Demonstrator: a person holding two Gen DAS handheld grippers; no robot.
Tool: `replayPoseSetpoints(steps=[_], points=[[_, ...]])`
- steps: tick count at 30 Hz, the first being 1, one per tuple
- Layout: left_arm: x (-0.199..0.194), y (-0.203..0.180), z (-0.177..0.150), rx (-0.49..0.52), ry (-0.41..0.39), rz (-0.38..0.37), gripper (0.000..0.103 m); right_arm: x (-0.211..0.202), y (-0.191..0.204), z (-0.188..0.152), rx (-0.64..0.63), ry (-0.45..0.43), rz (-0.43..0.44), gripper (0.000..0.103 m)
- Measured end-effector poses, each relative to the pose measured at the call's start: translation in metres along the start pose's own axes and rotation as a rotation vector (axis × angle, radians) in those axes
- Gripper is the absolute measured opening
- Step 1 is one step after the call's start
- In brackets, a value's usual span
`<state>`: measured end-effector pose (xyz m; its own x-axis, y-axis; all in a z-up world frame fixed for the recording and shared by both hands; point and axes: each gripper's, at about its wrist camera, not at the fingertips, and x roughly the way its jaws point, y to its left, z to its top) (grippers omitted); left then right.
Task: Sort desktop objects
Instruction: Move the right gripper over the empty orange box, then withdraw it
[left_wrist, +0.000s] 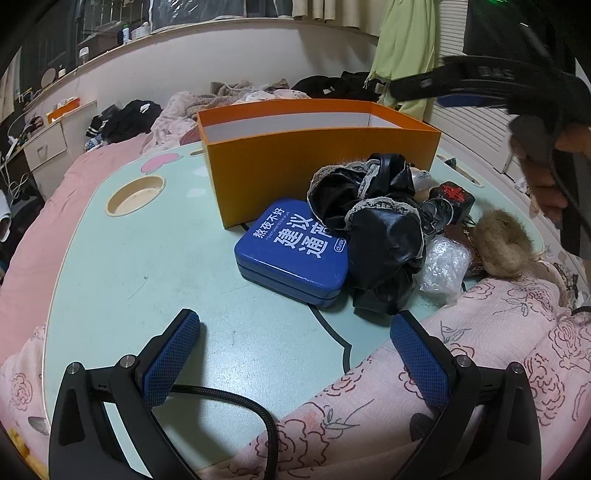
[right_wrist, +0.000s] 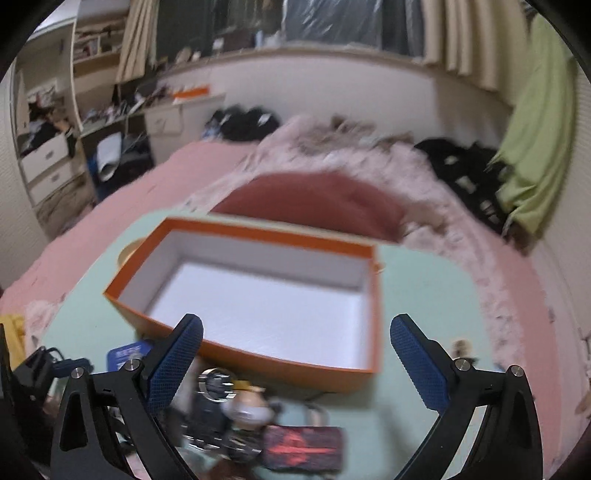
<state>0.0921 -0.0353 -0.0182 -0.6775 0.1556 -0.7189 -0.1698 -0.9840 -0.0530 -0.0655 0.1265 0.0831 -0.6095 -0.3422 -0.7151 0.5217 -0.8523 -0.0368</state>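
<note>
Desktop clutter sits bunched on the pale green tabletop (left_wrist: 147, 258), just this side of an orange box (left_wrist: 317, 173) that is open at the top and, from the right wrist view, has nothing in it yet. In the left wrist view the heap lies at about one o'clock from the left hand-held gripper (left_wrist: 295, 354): a blue tin (left_wrist: 291, 254) nearest, a crumpled black lace-edged garment (left_wrist: 373, 229) overlapping its right edge, then a clear plastic wrapper (left_wrist: 443, 262), a tuft of brown fur (left_wrist: 502, 243) and a black case with a red star (left_wrist: 454, 195) farther round toward two o'clock.

Judging by the layout, the sensible start is the tin: it is flat, rigid and the most exposed, though the garment should be cleared from its edge first or it may drag along. Soft things want a pinch at a bunched fold.

The left hand-held gripper hovers low near the tabletop's front edge, jaws spread wide and empty, a floral sleeve (left_wrist: 443, 369) beside it. The right hand-held gripper (right_wrist: 295, 365) hangs above the box's near wall, tilted down toward its white floor, jaws likewise wide and holding nothing; that view is blurred.
</note>
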Motion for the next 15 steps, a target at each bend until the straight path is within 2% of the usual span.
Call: replayPoseSetpoints(steps=[4,9,15], points=[[-0.001,-0.001,-0.001,-0.002,-0.005,-0.003,0.103,0.023,0.016,-0.004,-0.039,0.061,-0.011,0.102],[-0.001,0.0,-0.001,-0.003,-0.007,-0.004,0.103,0.033,0.024,-0.017,-0.079,0.077,-0.044,0.102],[-0.001,0.0,-0.002,-0.003,-0.007,-0.005,0.103,0.043,0.035,-0.015,-0.124,0.09,-0.07,0.102]])
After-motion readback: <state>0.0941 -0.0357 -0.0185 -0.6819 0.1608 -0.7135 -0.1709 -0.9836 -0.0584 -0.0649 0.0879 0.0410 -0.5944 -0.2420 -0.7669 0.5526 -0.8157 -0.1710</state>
